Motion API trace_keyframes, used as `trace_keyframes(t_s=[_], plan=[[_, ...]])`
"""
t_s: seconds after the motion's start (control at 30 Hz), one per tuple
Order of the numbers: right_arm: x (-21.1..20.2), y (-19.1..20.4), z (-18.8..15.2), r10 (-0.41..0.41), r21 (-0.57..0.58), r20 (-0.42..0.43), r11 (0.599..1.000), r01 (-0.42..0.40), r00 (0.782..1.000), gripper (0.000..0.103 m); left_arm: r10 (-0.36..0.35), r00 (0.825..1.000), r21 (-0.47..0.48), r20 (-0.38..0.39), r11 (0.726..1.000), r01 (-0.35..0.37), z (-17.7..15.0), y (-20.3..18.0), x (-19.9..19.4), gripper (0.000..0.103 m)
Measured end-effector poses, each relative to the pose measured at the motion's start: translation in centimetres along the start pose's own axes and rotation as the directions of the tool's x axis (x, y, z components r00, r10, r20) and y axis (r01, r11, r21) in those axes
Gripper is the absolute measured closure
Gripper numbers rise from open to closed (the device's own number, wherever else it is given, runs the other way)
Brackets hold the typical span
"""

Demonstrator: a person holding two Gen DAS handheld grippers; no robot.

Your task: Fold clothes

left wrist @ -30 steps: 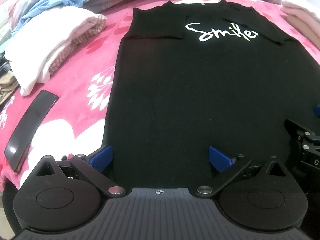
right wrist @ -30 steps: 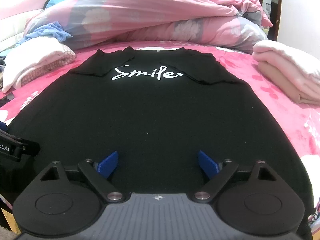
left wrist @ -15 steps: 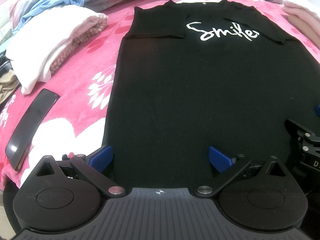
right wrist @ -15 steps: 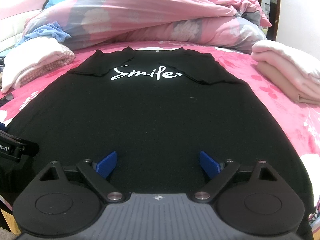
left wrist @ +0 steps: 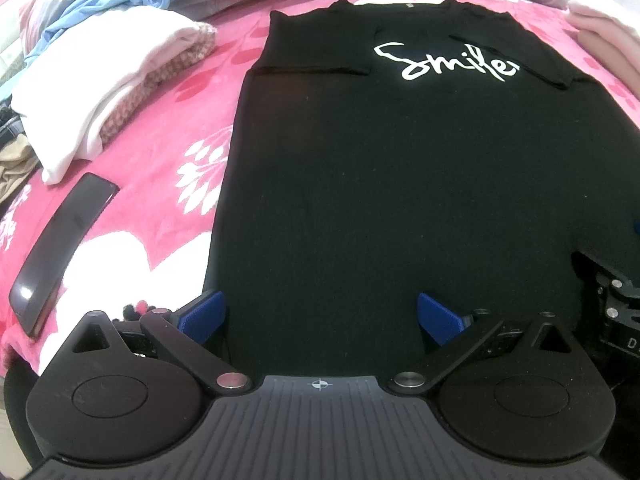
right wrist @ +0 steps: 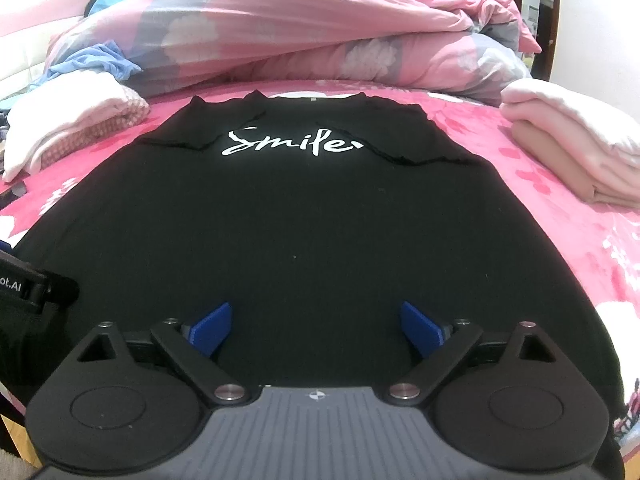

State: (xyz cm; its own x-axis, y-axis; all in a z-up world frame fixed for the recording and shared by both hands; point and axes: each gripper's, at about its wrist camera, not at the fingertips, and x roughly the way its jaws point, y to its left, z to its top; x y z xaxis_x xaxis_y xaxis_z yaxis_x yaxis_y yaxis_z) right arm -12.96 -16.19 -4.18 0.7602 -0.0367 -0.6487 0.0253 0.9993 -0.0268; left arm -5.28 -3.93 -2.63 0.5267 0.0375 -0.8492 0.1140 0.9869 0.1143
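A black T-shirt (left wrist: 400,168) with white "Smile" lettering lies flat on the pink floral bed, both sleeves folded inward; it also shows in the right wrist view (right wrist: 312,232). My left gripper (left wrist: 320,316) is open, its blue pads spread over the shirt's near left hem. My right gripper (right wrist: 316,328) is open over the near hem further right. Part of the right gripper's body (left wrist: 612,304) shows at the left view's right edge.
A dark phone (left wrist: 60,248) lies on the bed left of the shirt. A folded white and pink garment pile (left wrist: 116,80) sits at far left, folded pale pink clothes (right wrist: 576,140) at far right, and a bunched pink duvet (right wrist: 320,32) behind.
Both grippers have stayed open and nearly still; the views shift only slightly. The shirt has not moved.
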Motion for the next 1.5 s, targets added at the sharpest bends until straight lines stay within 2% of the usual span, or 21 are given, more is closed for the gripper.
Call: trace_keyframes(t_s=[0.77, 1.5], plan=[[-1.8, 0.4, -1.6, -0.002, -0.002, -0.013, 1.000, 0.002, 1.000, 0.003, 0.015, 1.000, 0.013, 0.009, 1.000, -0.015, -0.2, -0.3, -0.2, 0.000], [-4.2, 0.3, -4.5, 0.001, -0.010, 0.018, 1.000, -0.001, 1.000, 0.001, 0.089, 0.995, 0.066, 0.052, 0.993, -0.093, -1.2, -1.9, -0.9, 0.000]])
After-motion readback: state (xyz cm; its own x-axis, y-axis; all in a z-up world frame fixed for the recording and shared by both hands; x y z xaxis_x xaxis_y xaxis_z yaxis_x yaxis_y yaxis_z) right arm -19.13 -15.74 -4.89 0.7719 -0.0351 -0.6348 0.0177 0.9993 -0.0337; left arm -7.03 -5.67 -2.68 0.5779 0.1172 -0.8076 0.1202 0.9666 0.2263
